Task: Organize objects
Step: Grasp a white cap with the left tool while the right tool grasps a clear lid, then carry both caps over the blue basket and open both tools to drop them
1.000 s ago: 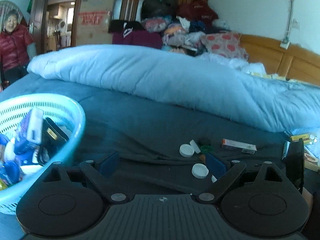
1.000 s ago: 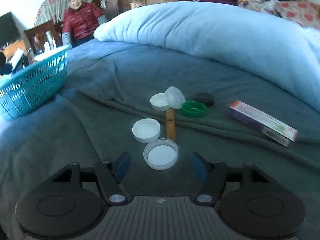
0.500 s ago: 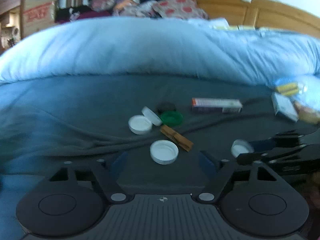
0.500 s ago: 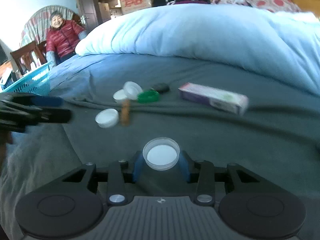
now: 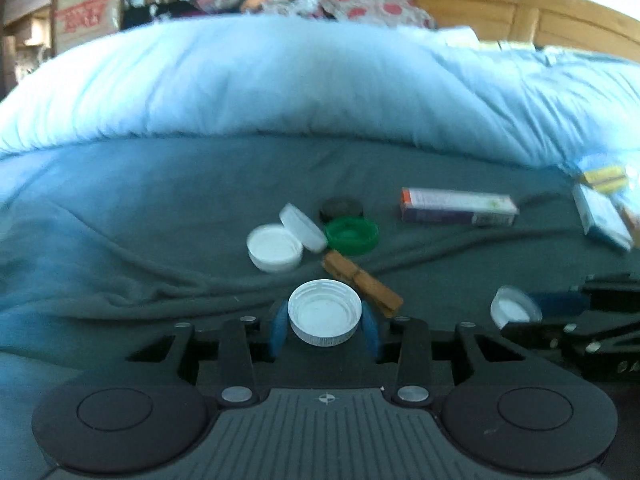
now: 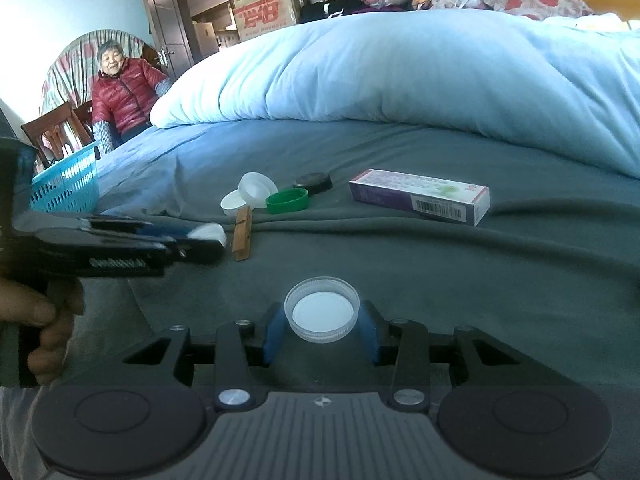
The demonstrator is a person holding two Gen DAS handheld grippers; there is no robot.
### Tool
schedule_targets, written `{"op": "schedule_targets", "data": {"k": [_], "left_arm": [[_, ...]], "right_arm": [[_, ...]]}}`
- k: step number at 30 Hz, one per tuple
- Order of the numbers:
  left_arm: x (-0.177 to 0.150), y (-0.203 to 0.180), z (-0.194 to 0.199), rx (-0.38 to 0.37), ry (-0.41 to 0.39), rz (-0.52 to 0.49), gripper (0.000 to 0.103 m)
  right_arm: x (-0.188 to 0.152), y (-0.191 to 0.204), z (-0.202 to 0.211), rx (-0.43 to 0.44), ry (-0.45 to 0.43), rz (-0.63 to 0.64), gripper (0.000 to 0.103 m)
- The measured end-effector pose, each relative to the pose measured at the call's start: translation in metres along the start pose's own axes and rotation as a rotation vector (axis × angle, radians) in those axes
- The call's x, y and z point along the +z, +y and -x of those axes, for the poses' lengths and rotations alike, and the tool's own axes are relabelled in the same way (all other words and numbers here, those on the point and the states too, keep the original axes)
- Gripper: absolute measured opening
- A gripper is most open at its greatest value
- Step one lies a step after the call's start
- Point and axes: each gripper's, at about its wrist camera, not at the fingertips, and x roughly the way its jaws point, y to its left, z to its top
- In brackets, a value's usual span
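Observation:
My left gripper [image 5: 325, 326] is shut on a white ribbed cap [image 5: 325, 312], just above the grey bedsheet [image 5: 120, 208]. My right gripper [image 6: 321, 330] is shut on a clear-rimmed white cap [image 6: 322, 314]. The right gripper also shows at the right of the left wrist view [image 5: 532, 308], with its cap. The left gripper shows at the left of the right wrist view [image 6: 208, 236]. On the sheet lie two more white caps [image 5: 275, 248], a green cap [image 5: 352, 235], a black cap [image 5: 341, 207], a wooden clothespin [image 5: 362, 282] and a purple box [image 5: 458, 207].
A blue quilt [image 5: 280, 84] is rolled up behind the objects. A blue basket [image 6: 68, 184] stands at the left in the right wrist view. Small boxes [image 5: 600, 212] lie at the far right. A person in red [image 6: 124, 92] sits beyond the bed.
My left gripper swung from the basket toward the caps and closed on the white ribbed cap. My right gripper closed on the clear-rimmed cap and lifted it back.

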Motion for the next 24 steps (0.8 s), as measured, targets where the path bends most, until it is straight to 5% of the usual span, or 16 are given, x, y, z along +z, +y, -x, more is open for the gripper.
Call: {"op": "schedule_targets", "data": {"k": [16, 24], "left_arm": [[0.056, 0.041, 0.178, 0.246, -0.245, 0.093, 0.039], [0.072, 0.115, 0.25, 0.449, -0.312, 0.214, 0.039]], "right_arm": [[0.04, 0.052, 0.059, 0.069, -0.11, 0.074, 0.043], [0.137, 0.124, 0.08, 0.168, -0.251, 0.185, 0.043]]}}
